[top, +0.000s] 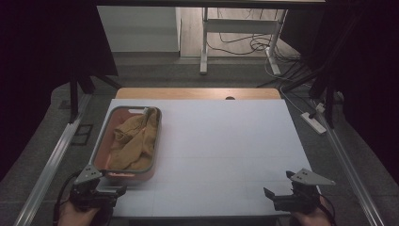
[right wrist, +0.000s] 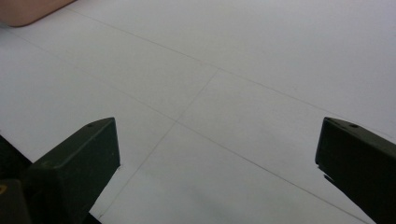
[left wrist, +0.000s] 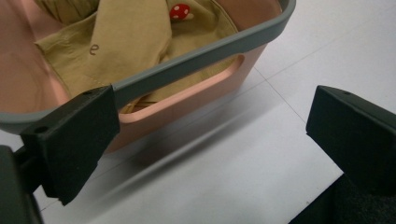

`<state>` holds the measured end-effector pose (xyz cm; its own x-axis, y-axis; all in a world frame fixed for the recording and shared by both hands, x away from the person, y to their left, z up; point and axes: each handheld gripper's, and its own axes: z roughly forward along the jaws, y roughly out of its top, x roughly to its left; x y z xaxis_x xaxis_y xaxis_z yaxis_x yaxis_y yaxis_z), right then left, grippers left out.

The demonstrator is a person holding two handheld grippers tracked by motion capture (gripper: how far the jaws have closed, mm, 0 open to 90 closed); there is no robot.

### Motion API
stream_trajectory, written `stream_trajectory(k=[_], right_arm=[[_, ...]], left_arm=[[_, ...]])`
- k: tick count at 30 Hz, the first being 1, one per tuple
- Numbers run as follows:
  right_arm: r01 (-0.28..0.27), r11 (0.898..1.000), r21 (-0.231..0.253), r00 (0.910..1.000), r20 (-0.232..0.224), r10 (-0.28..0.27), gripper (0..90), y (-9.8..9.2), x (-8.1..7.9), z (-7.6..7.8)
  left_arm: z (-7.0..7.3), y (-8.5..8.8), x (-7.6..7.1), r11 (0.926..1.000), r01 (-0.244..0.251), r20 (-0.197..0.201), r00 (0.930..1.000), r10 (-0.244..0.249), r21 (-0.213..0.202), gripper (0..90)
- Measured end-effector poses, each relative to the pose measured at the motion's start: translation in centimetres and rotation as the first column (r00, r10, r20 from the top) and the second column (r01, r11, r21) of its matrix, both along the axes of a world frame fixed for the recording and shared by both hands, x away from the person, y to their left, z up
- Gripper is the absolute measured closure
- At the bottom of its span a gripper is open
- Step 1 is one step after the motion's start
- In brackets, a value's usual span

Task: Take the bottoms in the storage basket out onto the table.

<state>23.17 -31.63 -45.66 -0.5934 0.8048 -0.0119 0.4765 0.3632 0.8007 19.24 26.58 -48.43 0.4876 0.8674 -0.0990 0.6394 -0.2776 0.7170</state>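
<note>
A pink basket with a grey rim (top: 104, 128) stands on the left of the white table (top: 221, 141). A mustard-yellow cloth (top: 134, 141) lies crumpled inside it; in the left gripper view the cloth (left wrist: 126, 37) bears a small red mushroom print. My left gripper (top: 101, 188) rests at the table's near left corner, just in front of the basket's near wall (left wrist: 187, 95), jaws wide apart with nothing between them. My right gripper (top: 282, 188) sits at the near right corner over bare table (right wrist: 219, 116), open and empty.
A wooden desk edge (top: 197, 93) lies behind the white table. Metal rails (top: 51, 160) run along both sides. A white desk frame (top: 237, 28), cables and a power strip (top: 313, 121) are on the floor beyond.
</note>
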Motion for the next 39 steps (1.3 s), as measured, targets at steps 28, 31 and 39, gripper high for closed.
stream_trajectory(k=[28, 31, 39], right_arm=[[-0.035, 0.999, 0.024, 0.9982, -0.047, 0.036, 0.0, -0.09, 0.39, -0.09], [-0.038, 0.999, 0.015, 0.998, -0.05, 0.038, 0.0, -0.01, 0.4, -0.11], [-0.037, 0.999, 0.014, 0.9979, -0.053, 0.038, 0.0, 0.0, 0.44, -0.13]], left_arm=[[-0.01, 0.19, 0.25, 0.9988, 0.032, -0.024, 0.9992, -0.033, -0.037, 0.0], [0.12, 0.26, 0.29, 0.9974, 0.04, -0.026, 0.9988, -0.041, -0.06, 0.0], [0.65, 0.28, 0.36, 0.993, 0.068, 0.0, 0.9977, -0.068, -0.097, 0.0]])
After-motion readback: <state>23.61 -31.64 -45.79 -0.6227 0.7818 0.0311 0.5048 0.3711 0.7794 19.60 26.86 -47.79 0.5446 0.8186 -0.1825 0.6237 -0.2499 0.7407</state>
